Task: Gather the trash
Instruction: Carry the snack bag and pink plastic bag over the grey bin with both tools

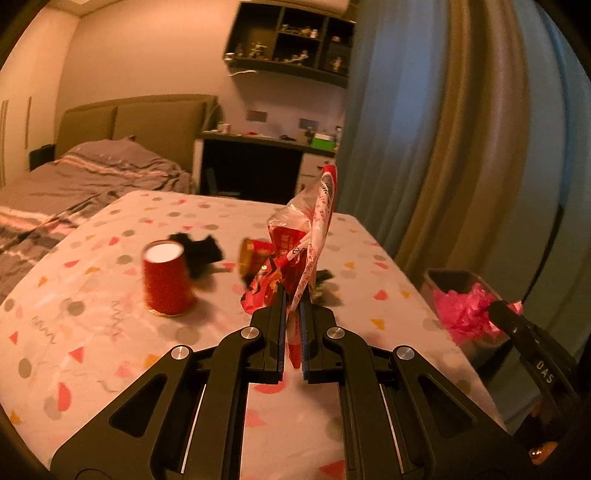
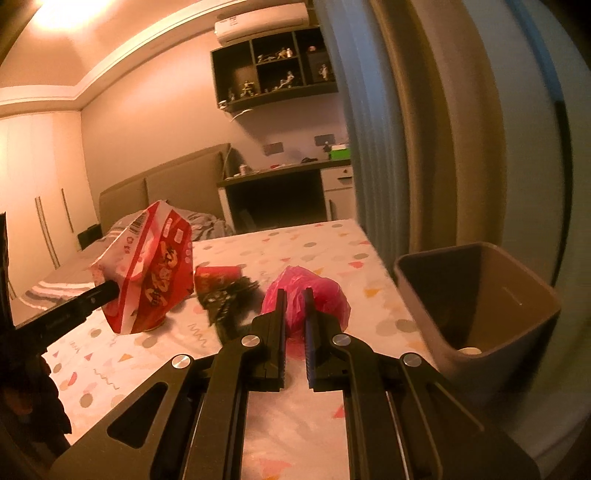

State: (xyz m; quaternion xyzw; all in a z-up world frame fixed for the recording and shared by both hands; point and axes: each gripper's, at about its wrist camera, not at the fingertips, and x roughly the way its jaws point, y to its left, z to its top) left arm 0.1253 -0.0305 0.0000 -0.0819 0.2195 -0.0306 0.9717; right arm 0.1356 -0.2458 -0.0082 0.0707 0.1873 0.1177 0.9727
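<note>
Lighting, my feeds: dim, warm orange cast; ceiling glare (image 2: 55, 14) top left; motion blur throughout; fisheye bending, dark corners.

You have a bed (image 1: 92, 173) far left, a desk (image 1: 266, 144) beyond the table's (image 1: 110, 332) far edge, a shelf (image 2: 273, 70) of figurines on the wall above it, and curtains (image 1: 443, 147) at right.
</note>
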